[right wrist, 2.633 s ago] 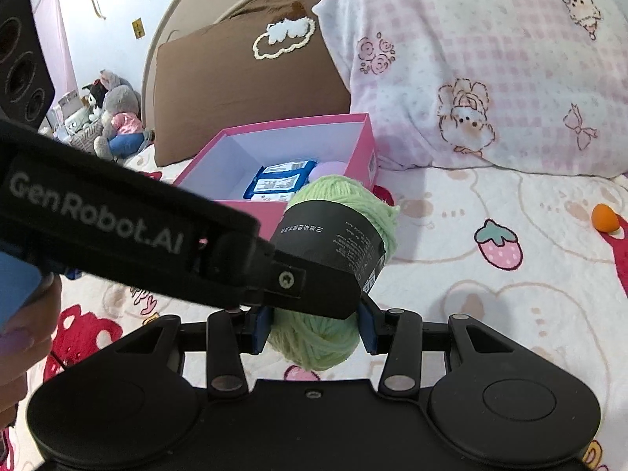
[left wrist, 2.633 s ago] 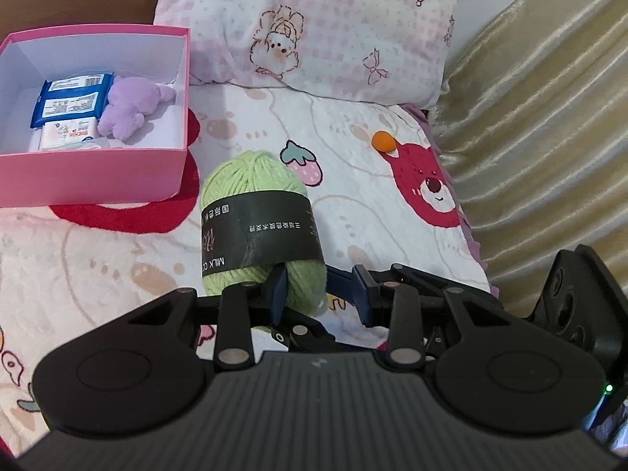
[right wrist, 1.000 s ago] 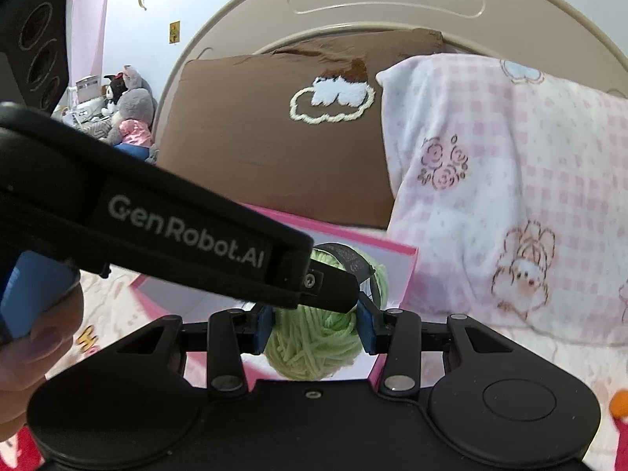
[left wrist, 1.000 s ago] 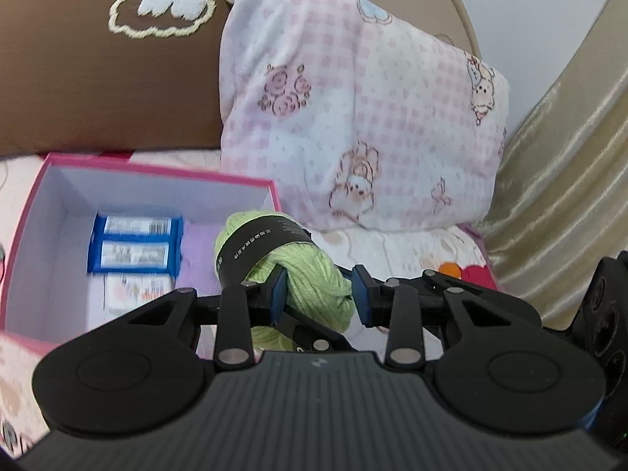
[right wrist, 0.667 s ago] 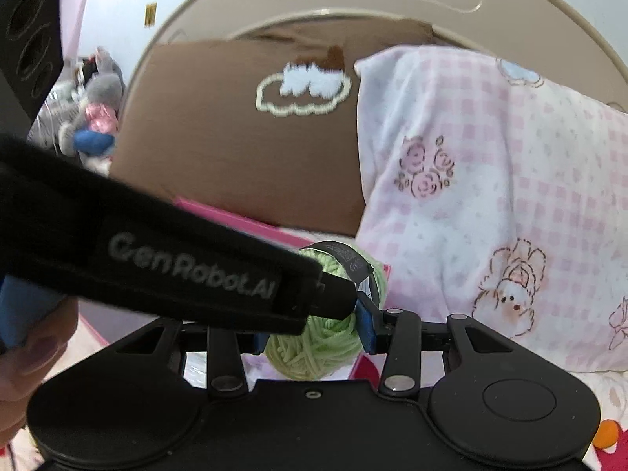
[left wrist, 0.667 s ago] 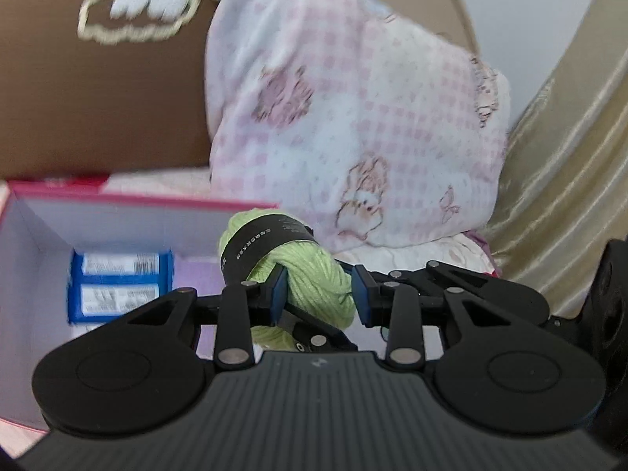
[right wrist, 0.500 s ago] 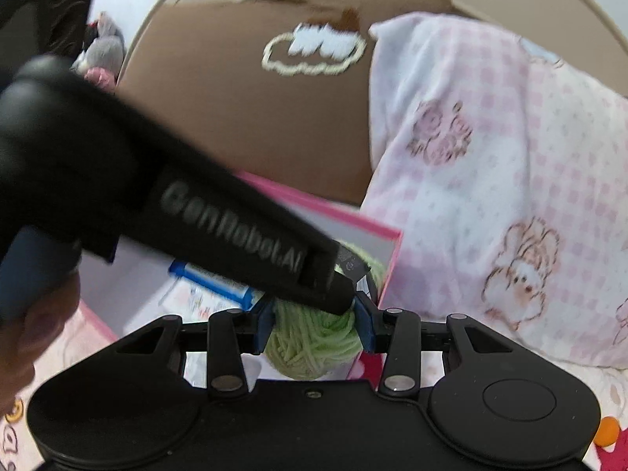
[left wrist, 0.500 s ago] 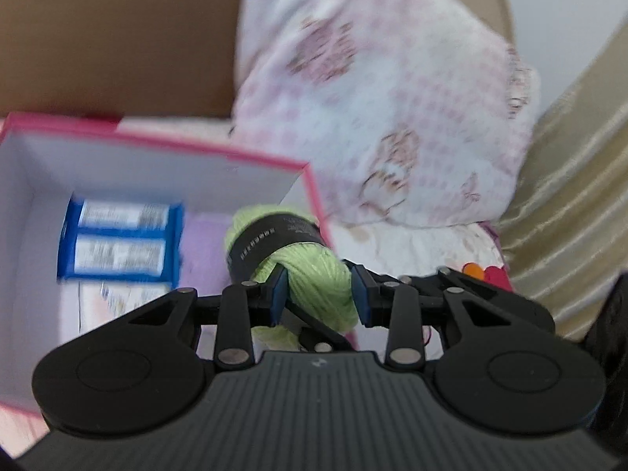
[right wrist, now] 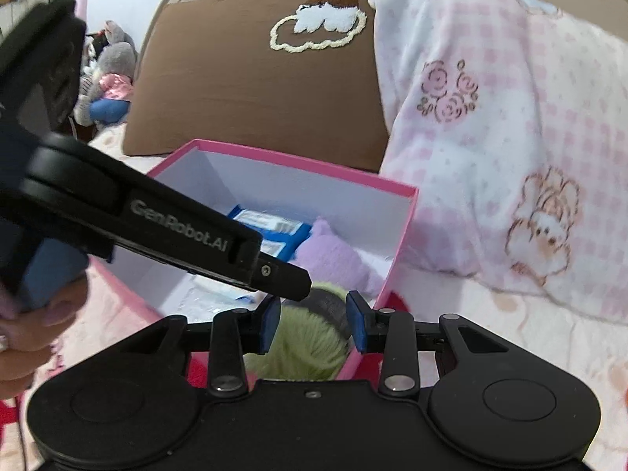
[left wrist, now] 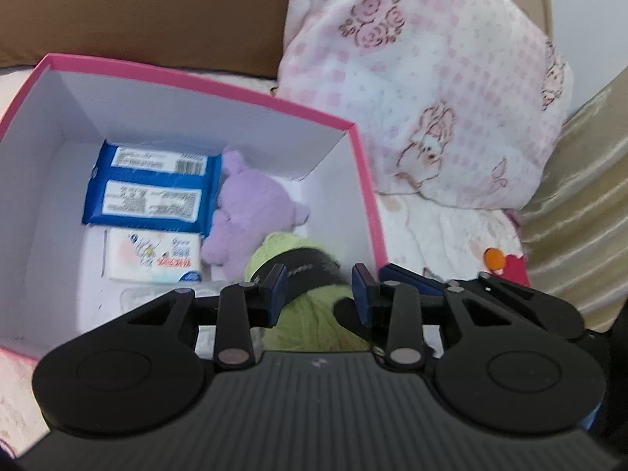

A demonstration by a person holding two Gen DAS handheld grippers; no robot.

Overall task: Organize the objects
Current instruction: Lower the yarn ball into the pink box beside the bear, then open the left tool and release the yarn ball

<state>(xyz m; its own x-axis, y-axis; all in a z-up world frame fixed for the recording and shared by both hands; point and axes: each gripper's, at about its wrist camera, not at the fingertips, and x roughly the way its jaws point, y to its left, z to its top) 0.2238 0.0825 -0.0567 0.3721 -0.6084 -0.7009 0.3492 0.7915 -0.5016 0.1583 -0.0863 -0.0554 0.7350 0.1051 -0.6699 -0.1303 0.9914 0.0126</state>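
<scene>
A green yarn ball with a black label is gripped from both sides. My left gripper and my right gripper are both shut on it, holding it over the near right corner of the open pink box. The yarn also shows in the right wrist view, with the left gripper's arm crossing in front. The box holds a purple plush, blue packets and a white packet.
A pink checked pillow lies right of the box, a brown pillow behind it. A small orange ball sits on the patterned bedsheet at the right. A gold curtain hangs at the far right.
Both grippers carried the yarn ball from the bedsheet up and left, then tilted down over the box. The yarn now hangs lower, inside the box's right corner.
</scene>
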